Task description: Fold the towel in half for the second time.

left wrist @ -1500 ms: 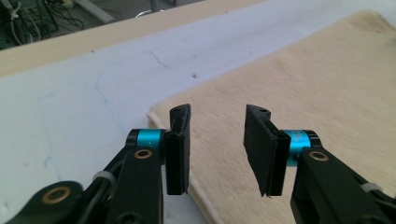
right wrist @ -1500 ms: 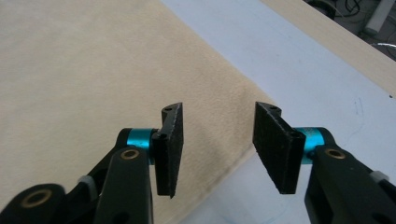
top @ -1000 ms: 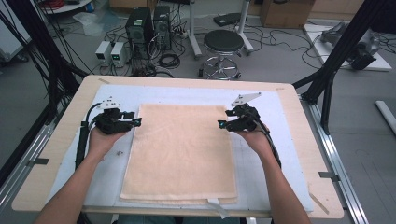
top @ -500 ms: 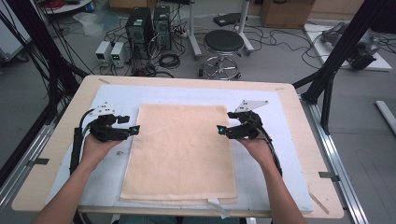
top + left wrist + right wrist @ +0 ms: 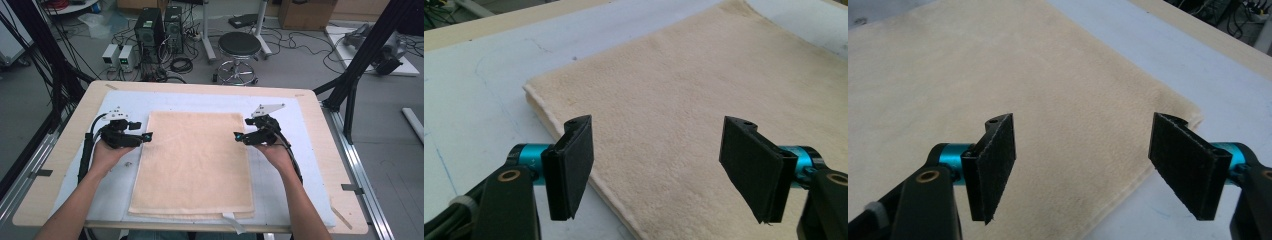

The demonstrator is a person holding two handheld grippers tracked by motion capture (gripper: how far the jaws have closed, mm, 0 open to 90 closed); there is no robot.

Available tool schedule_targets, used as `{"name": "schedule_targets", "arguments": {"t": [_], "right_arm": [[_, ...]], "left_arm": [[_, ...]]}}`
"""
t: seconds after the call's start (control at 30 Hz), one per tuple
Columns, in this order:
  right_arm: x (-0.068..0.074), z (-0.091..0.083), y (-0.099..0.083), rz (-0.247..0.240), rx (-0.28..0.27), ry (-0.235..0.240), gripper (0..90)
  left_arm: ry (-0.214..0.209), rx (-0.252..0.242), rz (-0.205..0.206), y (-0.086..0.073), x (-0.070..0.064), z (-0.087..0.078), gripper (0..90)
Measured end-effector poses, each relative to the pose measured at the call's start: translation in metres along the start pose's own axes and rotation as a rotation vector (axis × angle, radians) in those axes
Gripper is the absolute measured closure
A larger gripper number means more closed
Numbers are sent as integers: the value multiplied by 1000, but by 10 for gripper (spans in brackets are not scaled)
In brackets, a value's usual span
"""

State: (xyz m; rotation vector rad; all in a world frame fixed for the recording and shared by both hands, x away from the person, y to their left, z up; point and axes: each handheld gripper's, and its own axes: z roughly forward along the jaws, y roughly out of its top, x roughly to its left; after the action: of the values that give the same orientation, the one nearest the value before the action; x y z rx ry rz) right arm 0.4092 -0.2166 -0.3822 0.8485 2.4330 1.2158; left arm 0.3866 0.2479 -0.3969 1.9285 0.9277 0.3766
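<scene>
A cream folded towel lies flat in the middle of the table, on a pale blue sheet. My left gripper hovers at the towel's left edge, open, jaws pointing right over the edge. My right gripper is at the towel's right edge, open, jaws pointing left. In the left gripper view the open gripper frames the towel and its folded edge. In the right gripper view the open gripper straddles the towel near its corner. Nothing is held between either pair of jaws.
The wooden table has bare borders around the blue sheet. A small white tag pokes out at the towel's near edge. Beyond the table stand a stool, computer cases and cables on the floor.
Both grippers have moved toward me along the towel's side edges, from near its far corners to about a third of the way down. The towel has not moved.
</scene>
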Motion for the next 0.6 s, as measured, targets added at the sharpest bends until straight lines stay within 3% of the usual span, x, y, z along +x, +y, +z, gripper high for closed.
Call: {"name": "schedule_targets", "arguments": {"t": [0.13, 0.23, 0.3, 0.47, 0.6], "right_arm": [[-8, 2, 6, -5, 23, -14, 269], [-18, 5, 8, -5, 32, -28, 288], [-25, 10, 8, 12, 53, -41, 289], [-39, 27, 0, 60, 92, -64, 287], [-48, 42, -10, 111, 131, -77, 287]], "left_arm": [[15, -14, -13, -1, 8, 2, 320], [51, 1, -17, -1, 15, 7, 343], [70, 22, -25, 2, 20, 13, 344], [128, 21, -59, 3, 31, 30, 377], [142, 52, -114, -4, 41, 42, 381]]}}
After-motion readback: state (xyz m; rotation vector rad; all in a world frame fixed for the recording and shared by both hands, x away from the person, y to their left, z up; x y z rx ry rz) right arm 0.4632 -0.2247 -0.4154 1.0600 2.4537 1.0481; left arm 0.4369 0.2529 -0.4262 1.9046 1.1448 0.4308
